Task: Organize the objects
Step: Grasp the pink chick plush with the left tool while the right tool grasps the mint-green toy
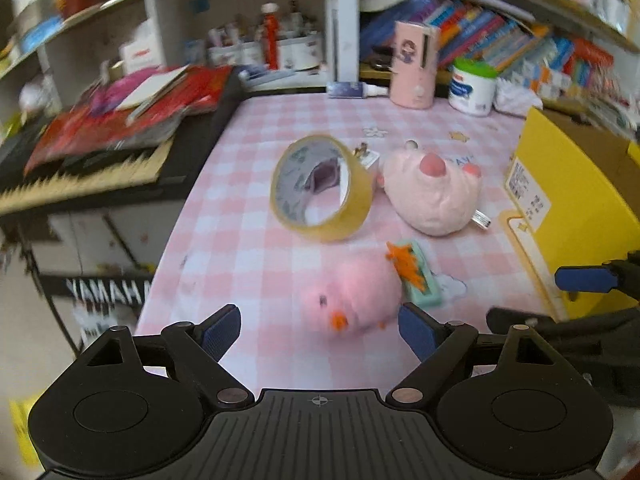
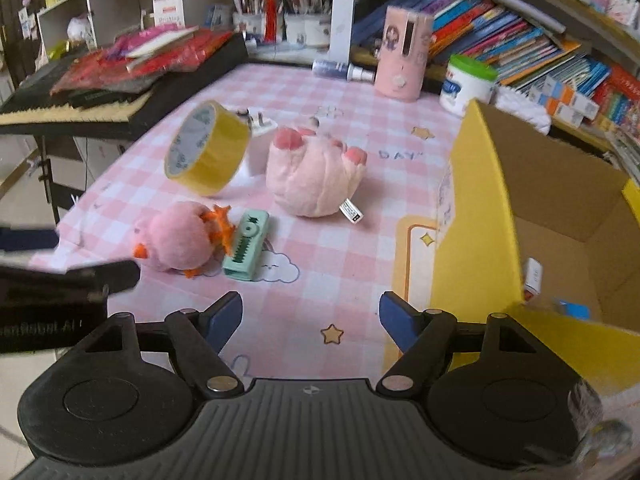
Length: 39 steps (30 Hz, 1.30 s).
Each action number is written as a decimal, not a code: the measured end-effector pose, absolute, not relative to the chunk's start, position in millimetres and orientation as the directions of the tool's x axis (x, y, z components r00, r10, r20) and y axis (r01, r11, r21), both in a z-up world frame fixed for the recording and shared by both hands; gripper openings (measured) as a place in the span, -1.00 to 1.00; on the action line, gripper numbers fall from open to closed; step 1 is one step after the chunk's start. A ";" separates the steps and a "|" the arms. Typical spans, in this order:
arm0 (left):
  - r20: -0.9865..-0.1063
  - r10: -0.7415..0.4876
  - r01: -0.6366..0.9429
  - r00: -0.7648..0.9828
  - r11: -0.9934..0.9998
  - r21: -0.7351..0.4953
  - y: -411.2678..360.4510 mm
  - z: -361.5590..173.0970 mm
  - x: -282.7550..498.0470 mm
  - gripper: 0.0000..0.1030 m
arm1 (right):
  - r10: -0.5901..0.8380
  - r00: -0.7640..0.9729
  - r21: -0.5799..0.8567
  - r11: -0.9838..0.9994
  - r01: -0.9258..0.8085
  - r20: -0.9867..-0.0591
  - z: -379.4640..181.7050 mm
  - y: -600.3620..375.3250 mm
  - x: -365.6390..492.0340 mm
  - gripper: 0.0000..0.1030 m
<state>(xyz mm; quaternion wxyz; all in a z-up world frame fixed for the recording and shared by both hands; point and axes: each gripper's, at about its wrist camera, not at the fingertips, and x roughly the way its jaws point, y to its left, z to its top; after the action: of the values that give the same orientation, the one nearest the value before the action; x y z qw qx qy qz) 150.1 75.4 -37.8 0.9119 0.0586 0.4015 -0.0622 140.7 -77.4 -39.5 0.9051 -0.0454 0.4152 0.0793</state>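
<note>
My left gripper (image 1: 320, 330) nears the pink chick (image 1: 352, 300), jaws open and empty. My right gripper (image 2: 311, 320) is open too. Next I close on it for the yellow box (image 2: 480, 216).

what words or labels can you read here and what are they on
"YAMAHA", cut off at the table edge: front of the keyboard stand.
"DAY": checked tablecloth.
Too small or blurred: yellow box label, plush tag, white tub, book spines.

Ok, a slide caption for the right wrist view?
Open right claw over checked tablecloth, facing pink chick plush, tape roll and yellow box.
</note>
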 end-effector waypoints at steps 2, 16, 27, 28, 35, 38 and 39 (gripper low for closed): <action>-0.748 -0.070 0.198 0.660 0.977 0.083 70.8 -41.9 165.1 0.68 | 0.121 0.624 -0.008 0.980 -0.200 -0.772 -44.4 -77.7 150.8 0.38; -0.828 -0.125 0.348 0.547 0.933 0.090 50.1 -76.5 210.2 0.20 | 0.137 0.603 -0.040 0.962 -0.271 -0.786 -56.7 -79.8 182.9 0.37; -0.802 -0.105 0.086 0.588 0.994 -0.067 102.5 -46.9 183.2 -0.12 | 0.225 0.599 0.013 0.941 -0.338 -0.768 -53.6 -60.9 203.0 0.31; -0.800 -0.100 0.062 0.592 0.995 -0.078 107.1 -44.7 180.6 -0.12 | 0.233 0.598 0.012 0.937 -0.350 -0.767 -54.7 -56.1 206.2 0.24; -0.779 -0.118 -0.005 0.615 0.988 -0.154 122.7 -32.0 165.1 -0.12 | 0.254 0.552 0.004 0.910 -0.414 -0.794 -74.6 -28.3 222.7 -0.30; -0.773 -0.126 -0.004 0.622 0.987 -0.164 125.0 -28.2 159.2 -0.12 | 0.271 0.553 0.009 0.903 -0.429 -0.788 -79.2 -25.2 220.6 -0.55; -0.771 -0.128 -0.003 0.624 0.986 -0.166 125.3 -27.4 158.0 -0.12 | 0.275 0.555 0.006 0.900 -0.437 -0.786 -79.6 -24.5 219.9 -0.55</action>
<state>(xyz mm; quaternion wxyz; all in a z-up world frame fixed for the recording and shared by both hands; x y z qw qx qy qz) 158.0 125.3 -27.4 0.8980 -0.0755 0.4320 -0.0349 219.9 -24.5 -79.6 0.8765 -0.0951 0.4261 0.2029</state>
